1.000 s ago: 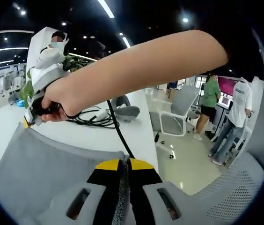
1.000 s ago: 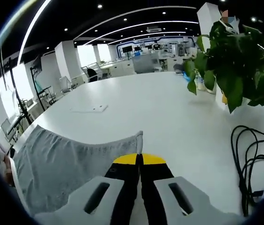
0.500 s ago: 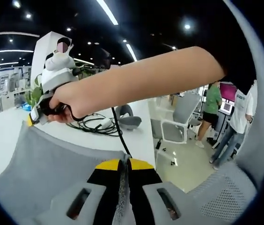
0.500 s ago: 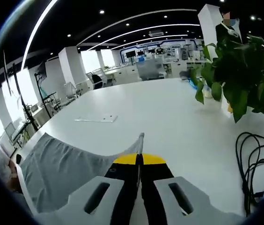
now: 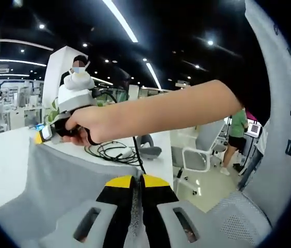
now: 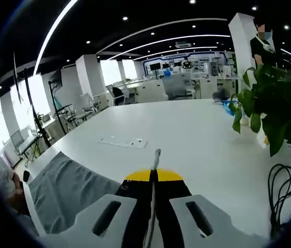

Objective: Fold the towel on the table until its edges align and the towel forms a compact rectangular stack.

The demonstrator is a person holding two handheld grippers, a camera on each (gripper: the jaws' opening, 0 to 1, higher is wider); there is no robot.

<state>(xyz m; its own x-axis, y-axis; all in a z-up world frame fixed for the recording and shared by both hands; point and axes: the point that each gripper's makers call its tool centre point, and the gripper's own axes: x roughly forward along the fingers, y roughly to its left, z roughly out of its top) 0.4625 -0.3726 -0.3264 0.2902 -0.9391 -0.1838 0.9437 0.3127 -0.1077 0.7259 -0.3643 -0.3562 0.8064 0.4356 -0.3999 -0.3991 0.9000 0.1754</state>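
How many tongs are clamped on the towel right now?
2. The left tongs pinch the towel at one edge; the right tongs pinch another edge, also seen across the cloth in the left gripper view.

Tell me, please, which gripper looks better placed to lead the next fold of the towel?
Neither clearly. The left gripper and the right gripper are each shut on an edge of the grey towel, which hangs stretched between them above the white table. Probably both should carry it over together.
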